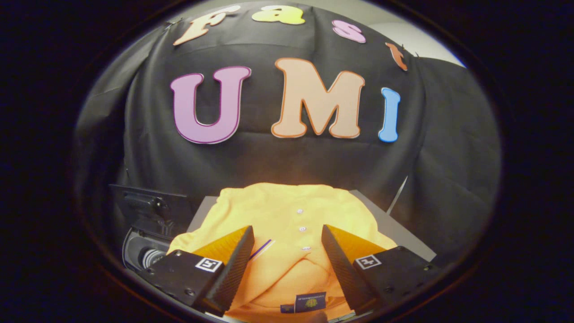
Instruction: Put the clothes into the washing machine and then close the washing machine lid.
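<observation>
Between my gripper fingers, spread wide and holding nothing, the orange shirt lies on the tabletop; I'd drop onto the collar bunch, pinch deep, then carry left to the washing machine

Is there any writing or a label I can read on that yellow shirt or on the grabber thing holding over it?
Neck label inside the yellow shirt collar: a dark tag with a small emblem and a line of text, too small and blurred to read.
Square black-and-white markers on the two fingers of the gripper: coded patterns, not words.
The fingers stand open above the shirt, collar between them.
Washing machine beside the shirt: no legible text.
</observation>
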Demonstrator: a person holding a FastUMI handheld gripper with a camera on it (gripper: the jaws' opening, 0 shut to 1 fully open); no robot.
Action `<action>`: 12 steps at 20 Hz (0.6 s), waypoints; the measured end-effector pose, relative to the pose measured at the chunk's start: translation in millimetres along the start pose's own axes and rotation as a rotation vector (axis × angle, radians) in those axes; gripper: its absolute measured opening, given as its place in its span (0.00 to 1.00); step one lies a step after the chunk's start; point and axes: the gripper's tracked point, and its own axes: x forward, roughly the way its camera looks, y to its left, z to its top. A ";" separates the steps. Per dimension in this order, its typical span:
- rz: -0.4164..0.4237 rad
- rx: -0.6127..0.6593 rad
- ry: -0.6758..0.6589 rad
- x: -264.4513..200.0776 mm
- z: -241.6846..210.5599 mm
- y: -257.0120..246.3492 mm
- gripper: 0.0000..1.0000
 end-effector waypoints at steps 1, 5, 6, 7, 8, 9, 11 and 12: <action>-0.008 -0.003 0.035 5.1 -9.7 0.5 0.92; -0.025 -0.077 0.081 7.0 -16.4 0.8 0.87; -0.017 -0.080 0.089 7.4 -15.7 1.7 0.84; -0.005 -0.073 0.101 8.0 -16.5 2.3 0.82; 0.009 -0.066 0.102 8.1 -17.8 3.4 0.80; 0.008 -0.063 0.098 8.9 -17.8 1.5 0.71; -0.028 -0.081 0.082 7.6 -15.9 -5.0 0.46; -0.037 -0.083 0.076 8.6 -14.9 -5.3 0.33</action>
